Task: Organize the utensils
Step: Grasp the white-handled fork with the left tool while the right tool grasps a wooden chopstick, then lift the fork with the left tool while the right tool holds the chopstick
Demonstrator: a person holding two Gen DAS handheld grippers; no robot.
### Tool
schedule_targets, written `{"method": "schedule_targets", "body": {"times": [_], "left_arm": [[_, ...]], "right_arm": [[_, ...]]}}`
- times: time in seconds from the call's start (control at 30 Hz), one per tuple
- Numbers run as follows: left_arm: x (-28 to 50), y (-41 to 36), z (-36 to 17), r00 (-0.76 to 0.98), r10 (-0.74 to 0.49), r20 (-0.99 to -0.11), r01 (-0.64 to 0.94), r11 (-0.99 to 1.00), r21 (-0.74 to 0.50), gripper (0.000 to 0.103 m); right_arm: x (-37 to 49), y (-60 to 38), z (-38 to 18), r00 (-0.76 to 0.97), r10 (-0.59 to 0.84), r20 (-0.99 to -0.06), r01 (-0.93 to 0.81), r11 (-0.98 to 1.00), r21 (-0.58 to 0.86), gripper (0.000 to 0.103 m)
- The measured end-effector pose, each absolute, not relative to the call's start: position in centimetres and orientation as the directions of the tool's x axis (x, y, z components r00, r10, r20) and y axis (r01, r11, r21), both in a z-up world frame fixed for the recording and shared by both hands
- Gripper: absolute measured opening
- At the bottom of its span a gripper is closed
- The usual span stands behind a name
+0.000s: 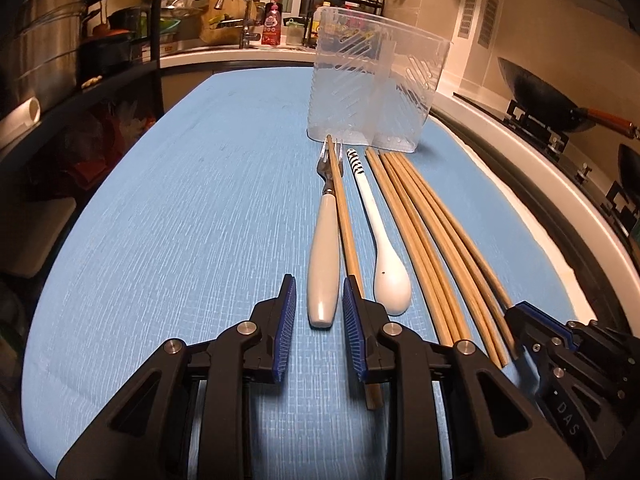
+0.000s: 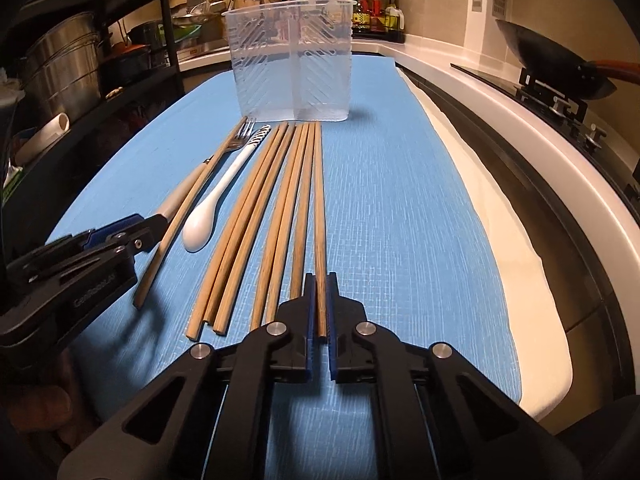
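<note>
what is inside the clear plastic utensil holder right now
Nothing: the clear utensil holder shows only its centre divider, both compartments bare. Fork, spoon and chopsticks lie on the blue mat before it.

Warm, dim indoor light, soft shadows on the blue mat (sharp centre), edges bent by fisheye.

Eight chopsticks; one fork; one spoon; one holder.
</note>
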State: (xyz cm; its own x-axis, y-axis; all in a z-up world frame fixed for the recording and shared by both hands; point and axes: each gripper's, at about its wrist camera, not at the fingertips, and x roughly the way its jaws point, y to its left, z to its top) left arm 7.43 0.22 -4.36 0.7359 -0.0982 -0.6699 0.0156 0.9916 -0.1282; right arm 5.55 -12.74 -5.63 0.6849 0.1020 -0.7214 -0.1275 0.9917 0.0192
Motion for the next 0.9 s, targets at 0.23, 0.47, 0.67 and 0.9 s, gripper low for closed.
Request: {"method": "schedule_targets", "body": {"times": [0.23,0.47,0.67,0.9], "left_arm": [[6.9,0.9,-4.3,0.738,-0.054,-0.672,-0.019,0.995,-0.101,0.017],[3.6,2.1,-4.3,0.750,0.027,-0.661,-0.110,0.990,-0.084,0.017],[4.1,2.3,-4.5,0.769,0.041,-0.638,-0.129,0.987,-0.091,0.020],[4.9,2.2,-4.7,0.785,0.063,-0.617,-0.146,0.986,-0.086,0.022]], "right_arm": [[5.5,-13.0,-5.5,0.689,0.076,-0.721,-0.109,0.994,0.001,0.005],[5.2,-14.9,-5.4,0.680,0.018,-0.733,-0.012,1.000,0.013,0.006],[5.2,-14.3,-5.5,0.691,-0.004,-0.723,-0.017,1.000,-0.023,0.007],[5.2,-14.4,-5.6,0.695,-0.001,-0.719,-0.012,1.000,-0.013,0.008]]}}
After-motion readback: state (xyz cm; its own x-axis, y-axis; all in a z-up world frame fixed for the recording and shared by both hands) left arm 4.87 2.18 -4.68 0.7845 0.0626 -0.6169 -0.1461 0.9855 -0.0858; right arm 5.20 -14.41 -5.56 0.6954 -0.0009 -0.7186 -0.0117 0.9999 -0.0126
